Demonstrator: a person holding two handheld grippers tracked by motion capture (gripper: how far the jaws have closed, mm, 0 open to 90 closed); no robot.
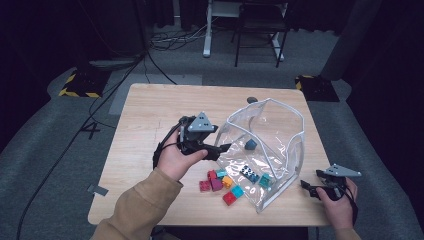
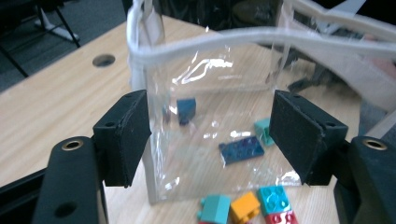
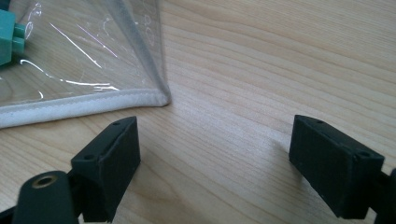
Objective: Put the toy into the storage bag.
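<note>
High view: my left gripper (image 1: 223,148) sits at the near-left wall of the clear bag (image 1: 295,150), jaws apart with nothing between them, tips pointing into the bag's side. By my read the job is loading the bricks into that bag. Inside so far: a dark blue block (image 1: 250,144) just past my left tips, a dark blue plate (image 1: 248,172) and a teal brick (image 1: 264,181) further toward my right hand. Left outside, below and to the right of my left gripper: a loose cluster (image 1: 220,184) of red, magenta, orange, teal and cyan bricks, touching or just beside each other. So I'd call it under half done. My right gripper (image 1: 309,187) rests at the table edge just right of the bag's near corner.

Left gripper view: jaws wide and empty, bag wall (image 2: 210,140) framed between them, not pinched. The blue block (image 2: 186,110) and blue plate (image 2: 242,150) sit beyond the film; a teal brick (image 2: 215,208), an orange brick (image 2: 245,208) and a cyan brick (image 2: 274,199) lie outside, close under my tips.

Right gripper view: jaws apart, bare table (image 3: 261,93) between them. The bag's white-trimmed corner (image 3: 156,99) lies just ahead of the left-hand jaw, not touching; a green brick (image 3: 9,35) shows through the film.
</note>
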